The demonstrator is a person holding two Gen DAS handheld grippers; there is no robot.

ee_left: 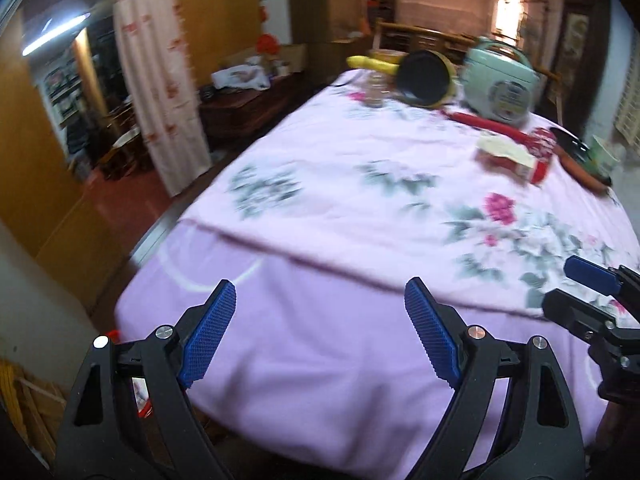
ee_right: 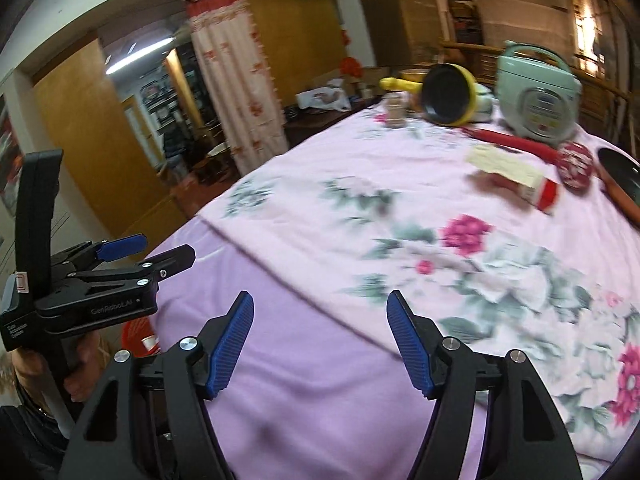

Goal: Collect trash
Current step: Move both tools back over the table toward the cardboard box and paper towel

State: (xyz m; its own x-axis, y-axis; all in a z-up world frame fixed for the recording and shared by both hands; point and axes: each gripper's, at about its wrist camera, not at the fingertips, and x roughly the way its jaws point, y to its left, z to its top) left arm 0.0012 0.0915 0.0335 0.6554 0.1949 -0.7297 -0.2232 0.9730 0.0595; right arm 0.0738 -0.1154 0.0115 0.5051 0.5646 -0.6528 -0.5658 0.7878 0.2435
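**Approach step, nothing picked yet**

We face a table under a pink floral cloth [ee_right: 320,360]. Far end holds a rice cooker [ee_right: 538,92], black pan [ee_right: 448,94], red spoon [ee_right: 532,146]. Likely trash: the red-and-cream carton [ee_right: 516,178], lying mid-right. Left gripper [ee_left: 320,312] and right gripper [ee_right: 320,320] both spread, empty. Next we reach forward-right for the carton.

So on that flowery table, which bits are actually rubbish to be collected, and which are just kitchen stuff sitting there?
Probably for collecting:
- cream and red carton, lying on its side
- small jar, perhaps; too blurred to tell

Just lying about:
- rice cooker
- yellow pan
- red ladle
- dark pan at the right edge
- tablecloth

Both the left gripper and right gripper are open, holding nothing.
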